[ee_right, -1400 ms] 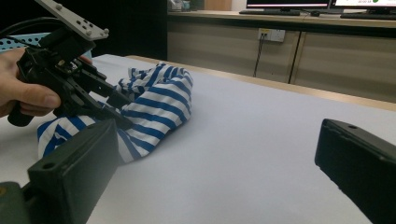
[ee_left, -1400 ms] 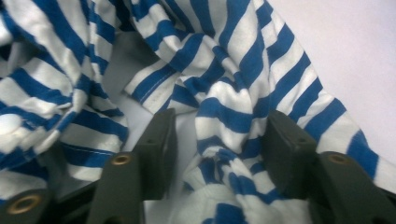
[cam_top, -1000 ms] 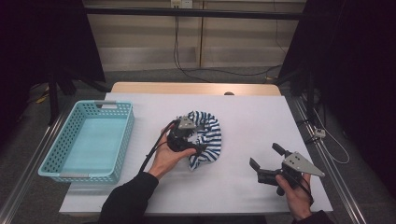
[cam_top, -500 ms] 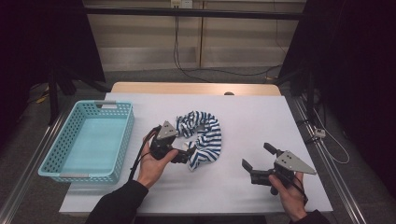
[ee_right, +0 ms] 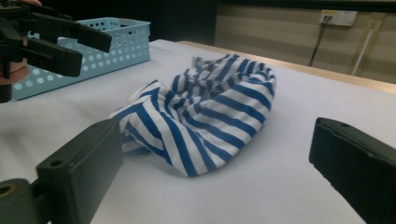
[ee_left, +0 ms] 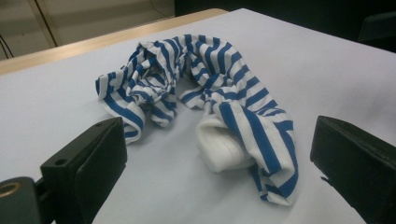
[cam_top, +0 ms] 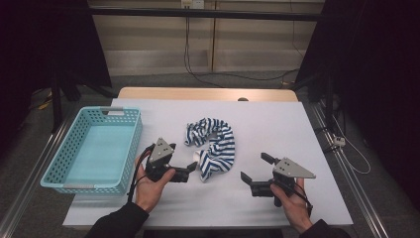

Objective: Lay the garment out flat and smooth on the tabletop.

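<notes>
Left hand-held gripper [cam_top: 190, 170] has backed off the striped cloth [cam_top: 214, 146], jaws wide w/ nothing held; right hand-held gripper [cam_top: 253, 174] also agape. Cloth lies mid-counter [cam_top: 297, 134], just right of the left one (nearer).

cloth [cam_top: 214, 147] mid-table [cam_top: 307, 129] | basket [cam_top: 130, 148] far left | left gripper [cam_top: 190, 169] beside cloth | right gripper [cam_top: 253, 173] right, apart

A white sheet covers the bench [cam_top: 297, 129], leaving a strip of pale wood [cam_top: 208, 93] bare along its far edge. Behind it stands a beige panelled wall [cam_top: 237, 47] with black cables [cam_top: 187, 44] hanging down to a grey floor [cam_top: 163, 82]. Dark curtains [cam_top: 44, 39] close both sides. A white socket [ee_right: 339, 17] sits on the wall.
</notes>
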A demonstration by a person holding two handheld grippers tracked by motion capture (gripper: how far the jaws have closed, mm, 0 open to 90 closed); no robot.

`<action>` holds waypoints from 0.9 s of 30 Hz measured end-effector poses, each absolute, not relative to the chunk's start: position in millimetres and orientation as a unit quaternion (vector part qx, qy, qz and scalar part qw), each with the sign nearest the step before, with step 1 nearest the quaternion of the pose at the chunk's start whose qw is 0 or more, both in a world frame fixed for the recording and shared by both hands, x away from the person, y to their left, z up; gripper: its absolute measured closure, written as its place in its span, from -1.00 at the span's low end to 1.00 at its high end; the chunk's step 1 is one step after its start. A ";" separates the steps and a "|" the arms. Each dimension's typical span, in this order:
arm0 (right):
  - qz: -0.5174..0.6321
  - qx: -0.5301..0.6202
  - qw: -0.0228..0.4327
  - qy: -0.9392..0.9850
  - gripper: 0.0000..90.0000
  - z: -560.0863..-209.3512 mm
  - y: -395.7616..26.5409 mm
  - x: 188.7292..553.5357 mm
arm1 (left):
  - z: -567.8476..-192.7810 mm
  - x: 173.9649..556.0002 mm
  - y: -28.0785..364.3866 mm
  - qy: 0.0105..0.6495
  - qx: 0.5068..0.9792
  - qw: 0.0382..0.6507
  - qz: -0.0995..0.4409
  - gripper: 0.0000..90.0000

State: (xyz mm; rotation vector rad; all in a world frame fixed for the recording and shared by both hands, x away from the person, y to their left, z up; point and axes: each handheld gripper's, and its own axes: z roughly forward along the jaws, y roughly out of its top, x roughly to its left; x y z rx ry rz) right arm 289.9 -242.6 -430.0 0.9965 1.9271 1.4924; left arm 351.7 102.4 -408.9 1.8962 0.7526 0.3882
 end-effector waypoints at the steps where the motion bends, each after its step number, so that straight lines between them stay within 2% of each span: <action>1: 0.547 0.363 0.250 0.712 -0.93 -429.9 -239.6 292.1 | -409.3 352.0 102.0 0.309 0.788 0.506 0.162 -0.91; 3: 0.548 0.358 0.248 0.714 -0.93 -429.4 -236.1 293.9 | -410.2 353.2 102.1 0.310 0.790 0.504 0.164 -0.91; 8: 0.542 0.334 0.247 0.730 -0.89 -422.8 -222.6 304.7 | -414.2 363.0 106.0 0.315 0.785 0.518 0.123 -0.89; 10: 0.543 0.331 0.237 0.734 -0.82 -422.9 -216.8 312.5 | -416.6 366.9 105.1 0.310 0.784 0.515 0.151 -0.89; 13: 0.543 0.324 0.226 0.741 -0.83 -426.0 -212.3 316.5 | -417.7 366.6 104.1 0.309 0.787 0.514 0.145 -0.89; 17: 0.529 0.327 0.189 0.760 -0.86 -434.1 -199.4 323.2 | -419.5 369.2 105.3 0.303 0.794 0.507 0.141 -0.89; 19: 0.521 0.325 0.194 0.765 -0.82 -435.2 -196.8 324.3 | -419.3 369.5 105.5 0.305 0.795 0.506 0.141 -0.89; 22: 0.514 0.316 0.190 0.774 -0.73 -438.6 -188.5 327.6 | -419.8 370.1 105.4 0.305 0.794 0.506 0.141 -0.89; 24: 0.511 0.317 0.167 0.781 -0.59 -441.2 -180.9 331.0 | -421.3 371.3 103.9 0.304 0.794 0.508 0.140 -0.89; 25: 0.511 0.317 0.167 0.781 -0.59 -441.2 -180.9 331.0 | -421.3 371.3 103.9 0.304 0.794 0.508 0.140 -0.88; 27: 0.508 0.308 0.161 0.788 -0.37 -439.8 -171.7 333.8 | -422.3 372.5 103.3 0.301 0.797 0.504 0.143 -0.87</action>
